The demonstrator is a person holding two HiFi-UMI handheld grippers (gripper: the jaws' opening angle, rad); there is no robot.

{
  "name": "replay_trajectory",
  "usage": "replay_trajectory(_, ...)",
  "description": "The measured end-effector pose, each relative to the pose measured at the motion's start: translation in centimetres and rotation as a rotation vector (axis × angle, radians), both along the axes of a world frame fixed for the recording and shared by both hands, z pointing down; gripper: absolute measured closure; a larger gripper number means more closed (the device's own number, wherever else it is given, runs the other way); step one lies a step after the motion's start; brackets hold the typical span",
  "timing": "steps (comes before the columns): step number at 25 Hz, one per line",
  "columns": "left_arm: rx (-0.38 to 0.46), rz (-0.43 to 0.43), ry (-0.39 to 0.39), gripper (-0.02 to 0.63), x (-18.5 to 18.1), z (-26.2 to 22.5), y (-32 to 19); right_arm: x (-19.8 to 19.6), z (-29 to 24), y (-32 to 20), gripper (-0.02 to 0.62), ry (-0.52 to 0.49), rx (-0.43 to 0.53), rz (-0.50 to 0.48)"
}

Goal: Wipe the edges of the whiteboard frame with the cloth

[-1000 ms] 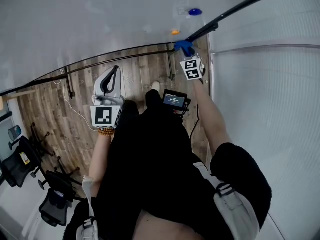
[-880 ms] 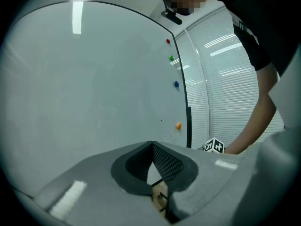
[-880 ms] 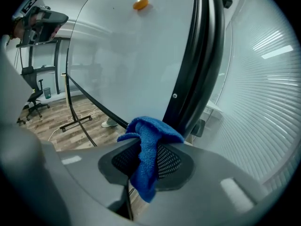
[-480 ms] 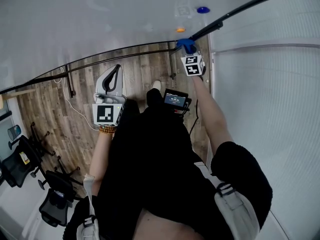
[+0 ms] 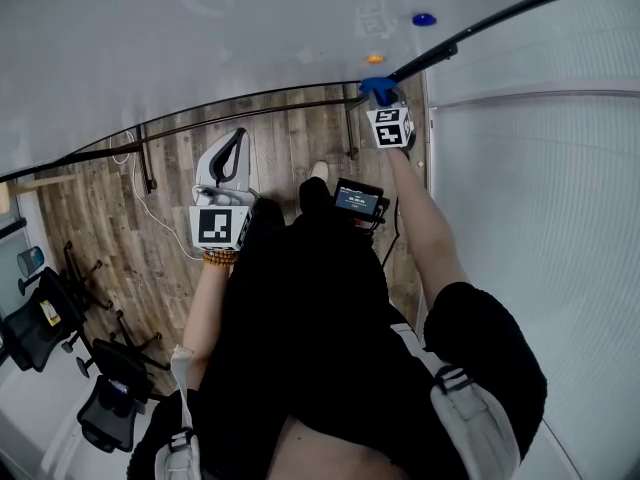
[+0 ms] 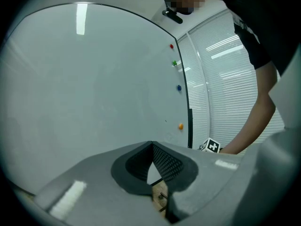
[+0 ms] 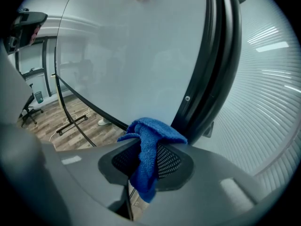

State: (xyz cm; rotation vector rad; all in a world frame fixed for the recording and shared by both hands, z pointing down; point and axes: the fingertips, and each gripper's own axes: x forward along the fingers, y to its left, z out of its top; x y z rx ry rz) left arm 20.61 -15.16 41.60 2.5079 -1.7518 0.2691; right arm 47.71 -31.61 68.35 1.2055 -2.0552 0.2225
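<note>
Your right gripper [image 5: 379, 96] is clenched on the blue cloth [image 5: 376, 90], which sits at the lower right corner of the whiteboard frame [image 5: 470, 26], where the bottom rail meets the upright side rail. In the right gripper view the cloth [image 7: 149, 135] bunches up above the pads and a tail hangs down between them, with the bunch right against the black frame [image 7: 217, 65]; whether it actually presses on the rail or only sits just beside it is hard to say from here. The cloth looks soft, light and floppy, so it will likely fold and slip if you drag it by a loose corner. Your grip on its middle seems sound, with a thick wad left forward of the tips to do the rubbing. The frame looks stiff and smooth, so the wad should slide along it easily. Your left gripper [image 5: 233, 144] hangs well apart from the board, over the wooden floor [image 5: 170, 218], and the left gripper view shows its jaws drawn together with nothing between them. The top of the frame and its far left end are cut off in every view, your own body hides much of the floor below, and how much cloth lies behind the right pads cannot be made out.
</note>
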Motion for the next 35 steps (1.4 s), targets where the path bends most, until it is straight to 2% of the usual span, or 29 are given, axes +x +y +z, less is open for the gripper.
replay_trajectory(26, 0.007, -0.044, -0.015, 0.606, -3.8, 1.0, 1.7, -3.9, 1.1, 1.1, 0.488, -0.026, -0.048, 0.004)
replay_trajectory(30, 0.01, -0.054, -0.012, 0.606, -5.3, 1.1, 1.6, -6.2, 1.3, 0.7, 0.488, -0.032, -0.033, -0.035)
replay_trajectory(35, -0.002, -0.07, 0.003, 0.606, -7.6, 1.0, 1.4, -8.2, 1.1, 0.7, 0.488, -0.031, -0.06, -0.031)
